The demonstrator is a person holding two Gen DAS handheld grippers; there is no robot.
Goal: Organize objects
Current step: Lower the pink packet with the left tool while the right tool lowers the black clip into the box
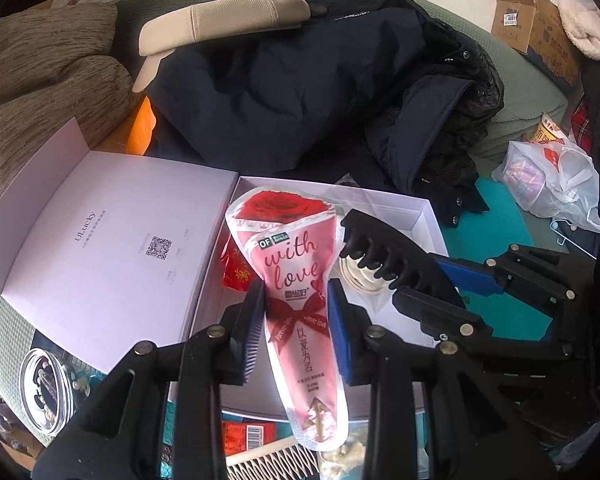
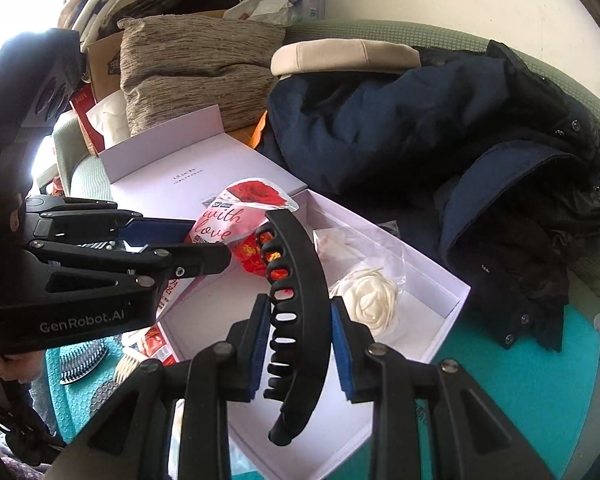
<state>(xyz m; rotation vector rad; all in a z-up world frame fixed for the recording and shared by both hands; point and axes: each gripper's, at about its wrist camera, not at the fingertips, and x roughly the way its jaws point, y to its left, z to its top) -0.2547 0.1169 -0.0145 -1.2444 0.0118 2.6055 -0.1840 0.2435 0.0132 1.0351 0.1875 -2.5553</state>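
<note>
My left gripper (image 1: 295, 304) is shut on a pink "with love" rose pouch (image 1: 290, 256), which hangs over the open white box (image 1: 428, 216). In the right wrist view the same pouch (image 2: 236, 210) and the left gripper (image 2: 204, 240) sit at the left, above the box (image 2: 456, 294). A black hair claw clip (image 2: 296, 312) stands between the pads of my right gripper (image 2: 300, 324), which is shut on it above the box floor. The left wrist view has that clip (image 1: 380, 248) at the right, held by the right gripper (image 1: 440, 276).
Inside the box lie a white fabric rose in clear wrap (image 2: 370, 304) and a red packet (image 1: 238, 270). The box lid (image 1: 112, 248) lies open to the left. A dark coat (image 1: 300, 80) and brown cushion (image 2: 196, 68) crowd behind. A glass jar (image 1: 46, 388) and combs (image 2: 82, 362) lie near.
</note>
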